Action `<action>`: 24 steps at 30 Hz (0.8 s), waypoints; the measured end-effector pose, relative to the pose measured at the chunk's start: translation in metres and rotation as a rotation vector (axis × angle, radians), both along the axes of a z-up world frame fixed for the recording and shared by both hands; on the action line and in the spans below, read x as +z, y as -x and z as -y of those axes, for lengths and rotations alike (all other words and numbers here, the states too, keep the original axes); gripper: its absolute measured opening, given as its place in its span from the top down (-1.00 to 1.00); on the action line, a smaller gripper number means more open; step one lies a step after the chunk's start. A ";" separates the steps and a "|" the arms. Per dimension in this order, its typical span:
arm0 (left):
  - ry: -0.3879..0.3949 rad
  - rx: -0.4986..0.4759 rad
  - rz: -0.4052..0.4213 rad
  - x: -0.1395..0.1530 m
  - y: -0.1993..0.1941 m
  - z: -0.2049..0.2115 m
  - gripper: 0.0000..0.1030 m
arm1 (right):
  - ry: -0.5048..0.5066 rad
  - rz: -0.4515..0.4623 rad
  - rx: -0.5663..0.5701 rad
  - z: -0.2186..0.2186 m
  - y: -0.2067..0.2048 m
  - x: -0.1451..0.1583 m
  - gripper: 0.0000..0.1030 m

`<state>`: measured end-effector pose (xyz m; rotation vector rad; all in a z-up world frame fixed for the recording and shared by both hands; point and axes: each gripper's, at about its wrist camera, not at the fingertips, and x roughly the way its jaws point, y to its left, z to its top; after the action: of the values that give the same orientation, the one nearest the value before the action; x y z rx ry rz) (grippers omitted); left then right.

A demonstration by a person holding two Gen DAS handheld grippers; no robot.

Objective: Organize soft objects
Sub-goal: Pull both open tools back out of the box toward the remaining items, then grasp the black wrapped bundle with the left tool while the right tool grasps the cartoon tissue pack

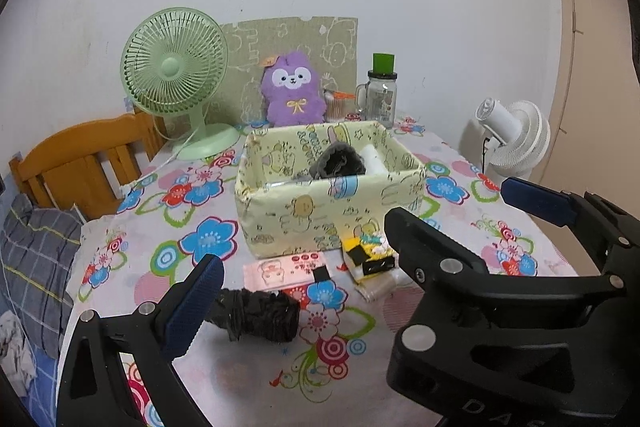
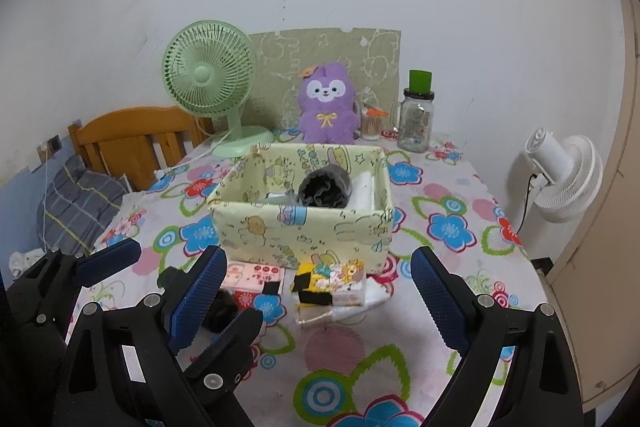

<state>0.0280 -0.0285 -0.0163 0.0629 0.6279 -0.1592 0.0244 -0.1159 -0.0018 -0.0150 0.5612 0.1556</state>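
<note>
Nearest to us in the left wrist view, our left gripper (image 1: 320, 291) hangs over the flowered bench (image 1: 248, 379) with its fingers (image 1: 196, 303) wide apart and holding nothing. Just beyond the left finger lies a black rolled soft bundle (image 1: 260, 315), resting on the cloth and not touching the pad. In the right wrist view our right gripper (image 2: 320, 303) also hovers low, its fingers (image 2: 436, 299) spread apart and empty; the left gripper's black frame crosses the lower left of that view.

A little farther on the bench sit a pink flat packet (image 1: 288, 269) and, to its right, a yellow patterned soft item (image 1: 370, 251) with black strips, lying over a pale pouch (image 1: 376, 289). These lie just in front of the box.

Behind them stands the yellow cartoon-print box (image 1: 320, 215), open at the top. Inside it we see a dark grey rolled cloth (image 1: 340, 161) and a white roll (image 1: 374, 159) beside it, toward the right wall.

At the far edge of the bench stand a green fan (image 1: 176, 71), a purple plush toy (image 1: 292, 91), and a glass jar (image 1: 380, 99) with a green lid, all near the wall. A white fan (image 1: 516, 139) stands off the bench to the right, and a wooden bed frame (image 1: 80, 163) to the left.
</note>
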 end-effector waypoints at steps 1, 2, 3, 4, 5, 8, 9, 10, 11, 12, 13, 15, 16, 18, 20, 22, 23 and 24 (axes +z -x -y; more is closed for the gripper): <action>-0.004 0.000 -0.003 -0.003 0.000 0.000 -0.98 | -0.001 -0.005 -0.001 0.000 0.000 -0.003 -0.84; -0.005 -0.002 -0.005 -0.005 0.000 0.000 -0.98 | -0.002 -0.014 -0.002 0.000 0.000 -0.006 -0.84; -0.005 -0.003 -0.008 -0.008 0.001 -0.001 -0.98 | -0.003 -0.019 -0.003 0.000 -0.001 -0.009 -0.85; -0.005 -0.003 -0.011 -0.010 0.001 -0.001 -0.98 | -0.005 -0.026 -0.005 0.000 -0.001 -0.012 -0.85; -0.004 -0.006 -0.015 -0.014 0.001 -0.002 -0.98 | -0.004 -0.031 -0.008 0.000 -0.002 -0.016 -0.84; -0.012 -0.009 -0.017 -0.021 0.001 -0.002 -0.98 | -0.006 -0.047 -0.006 -0.001 -0.004 -0.024 -0.84; -0.022 -0.010 -0.013 -0.024 0.001 -0.001 -0.98 | -0.007 -0.053 -0.003 -0.001 -0.006 -0.027 -0.84; -0.027 -0.015 -0.013 -0.026 0.001 0.000 -0.98 | -0.008 -0.056 0.002 -0.001 -0.006 -0.029 -0.84; -0.030 -0.020 -0.017 -0.029 0.001 0.000 -0.98 | -0.009 -0.057 0.009 -0.002 -0.007 -0.033 -0.84; -0.028 -0.022 -0.021 -0.032 0.000 0.000 -0.98 | -0.008 -0.058 0.013 -0.002 -0.009 -0.036 -0.84; -0.025 -0.022 -0.025 -0.034 0.000 0.000 -0.98 | -0.005 -0.062 0.017 -0.002 -0.010 -0.040 -0.84; -0.017 -0.018 -0.042 -0.041 -0.003 -0.002 -0.98 | -0.004 -0.070 0.022 -0.003 -0.013 -0.046 -0.84; -0.013 -0.016 -0.049 -0.044 -0.004 -0.002 -0.98 | -0.003 -0.076 0.024 -0.003 -0.015 -0.049 -0.84; -0.009 -0.010 -0.066 -0.051 -0.008 -0.004 -0.98 | -0.003 -0.089 0.026 -0.004 -0.017 -0.055 -0.84; -0.005 -0.001 -0.084 -0.058 -0.011 -0.005 -0.98 | 0.003 -0.104 0.026 -0.004 -0.019 -0.061 -0.84; 0.001 0.004 -0.099 -0.063 -0.013 -0.008 -0.98 | 0.009 -0.114 0.029 -0.005 -0.020 -0.067 -0.84; 0.004 0.009 -0.109 -0.067 -0.013 -0.009 -0.98 | 0.012 -0.118 0.029 -0.006 -0.021 -0.069 -0.84; 0.005 0.010 -0.114 -0.069 -0.014 -0.010 -0.97 | 0.016 -0.123 0.031 -0.007 -0.021 -0.072 -0.84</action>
<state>0.0421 -0.0188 -0.0854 0.0462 0.7412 -0.1554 0.0459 -0.1090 -0.0734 -0.0298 0.6851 0.1833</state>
